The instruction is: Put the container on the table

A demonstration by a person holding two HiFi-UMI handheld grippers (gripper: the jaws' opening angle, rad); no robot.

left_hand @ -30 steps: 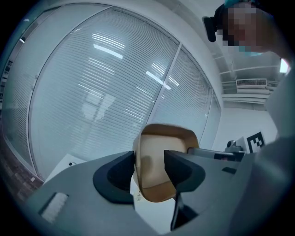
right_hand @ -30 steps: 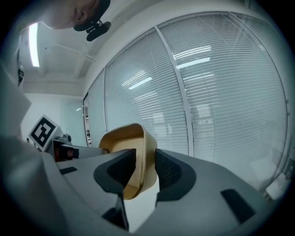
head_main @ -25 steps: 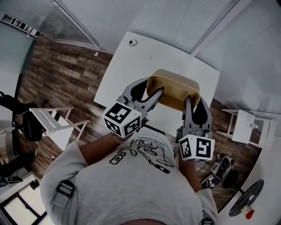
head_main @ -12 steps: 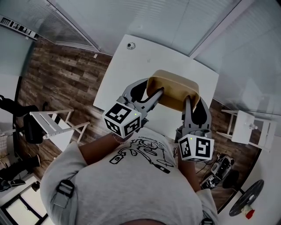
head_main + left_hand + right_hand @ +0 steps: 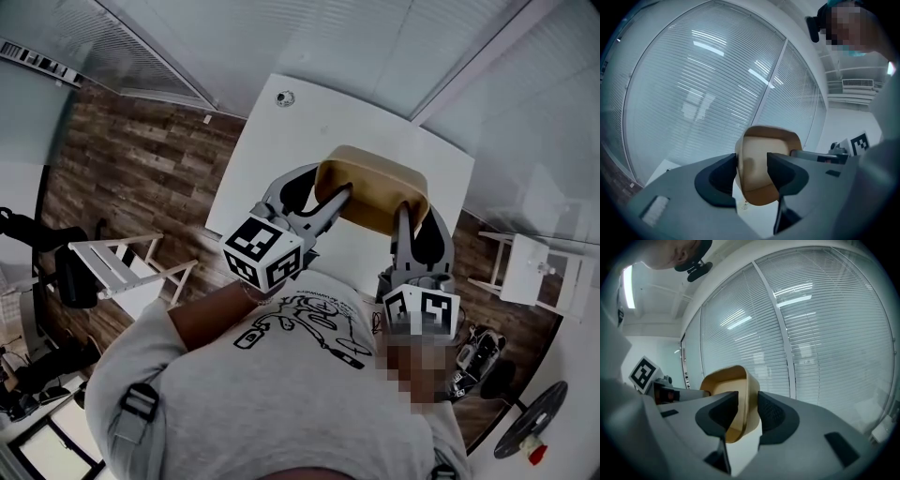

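A tan container [image 5: 373, 187], its hollow showing plain tan walls (clearest in the right gripper view), was held over the near part of a white table [image 5: 281, 141]. The left gripper [image 5: 330, 201] was clamped on its left end. The right gripper [image 5: 404, 217] pinched its right wall, 1 jaw inside and 1 outside.

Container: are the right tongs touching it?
Touching. The right gripper view shows the right tongs clamped on the wall of the container, a jaw pressed against each side.
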